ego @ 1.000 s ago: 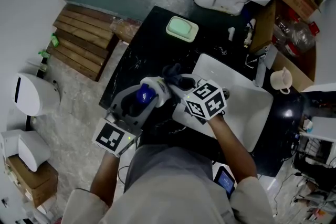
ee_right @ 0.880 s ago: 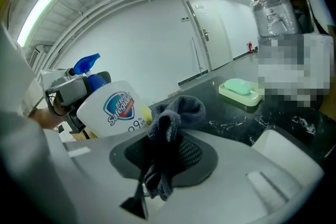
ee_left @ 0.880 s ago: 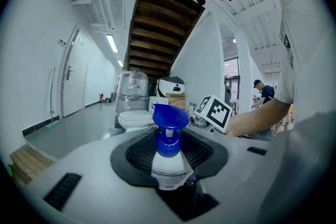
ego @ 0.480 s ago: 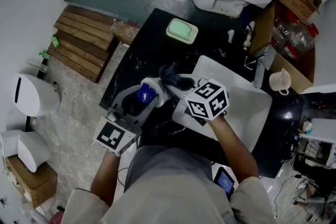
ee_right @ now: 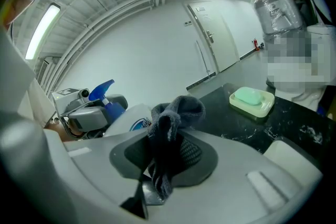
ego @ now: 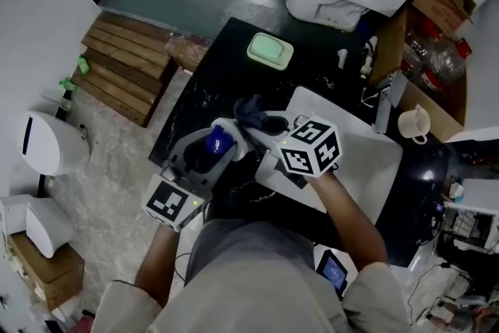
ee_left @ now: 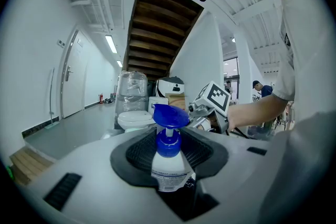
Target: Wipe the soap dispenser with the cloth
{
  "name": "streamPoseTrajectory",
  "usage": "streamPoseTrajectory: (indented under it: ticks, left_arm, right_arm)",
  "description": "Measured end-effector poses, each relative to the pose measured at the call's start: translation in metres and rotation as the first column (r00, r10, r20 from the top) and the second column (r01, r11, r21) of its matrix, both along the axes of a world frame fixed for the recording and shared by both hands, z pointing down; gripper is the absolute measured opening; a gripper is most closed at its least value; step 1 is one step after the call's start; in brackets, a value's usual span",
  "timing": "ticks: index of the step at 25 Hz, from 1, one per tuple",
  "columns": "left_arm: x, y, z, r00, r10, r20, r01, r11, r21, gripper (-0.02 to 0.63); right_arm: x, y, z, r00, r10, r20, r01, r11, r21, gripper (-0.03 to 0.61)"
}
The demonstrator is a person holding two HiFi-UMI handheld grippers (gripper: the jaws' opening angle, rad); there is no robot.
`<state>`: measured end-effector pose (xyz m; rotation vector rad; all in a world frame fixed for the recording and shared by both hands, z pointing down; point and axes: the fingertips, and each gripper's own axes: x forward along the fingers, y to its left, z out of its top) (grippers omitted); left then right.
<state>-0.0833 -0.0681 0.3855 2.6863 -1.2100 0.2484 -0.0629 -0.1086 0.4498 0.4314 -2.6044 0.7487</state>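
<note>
Two grippers meeting over a black counter

Wooden steps are lying left of the counter, with a white sink rightward. The left gripper is clamping the soap dispenser. The right gripper is pinching the cloth beside it, slightly higher than before.

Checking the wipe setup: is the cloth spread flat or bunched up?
Bunched up: the cloth is a crumpled wad pinched in the right gripper.
</note>
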Motion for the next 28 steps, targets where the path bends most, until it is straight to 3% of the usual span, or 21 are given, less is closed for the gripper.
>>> streamPoseTrajectory:
  ticks: [28]
  left_arm:
    - [0.006, -0.004, 0.0, 1.0, -0.007, 0.005, 0.006, 1.0, 0.01, 0.14]
  right_arm:
    - [-0.003, 0.006, -0.053, 0.991, -0.02, 0.134, 0.021, 1.0, -0.008, 0.074]
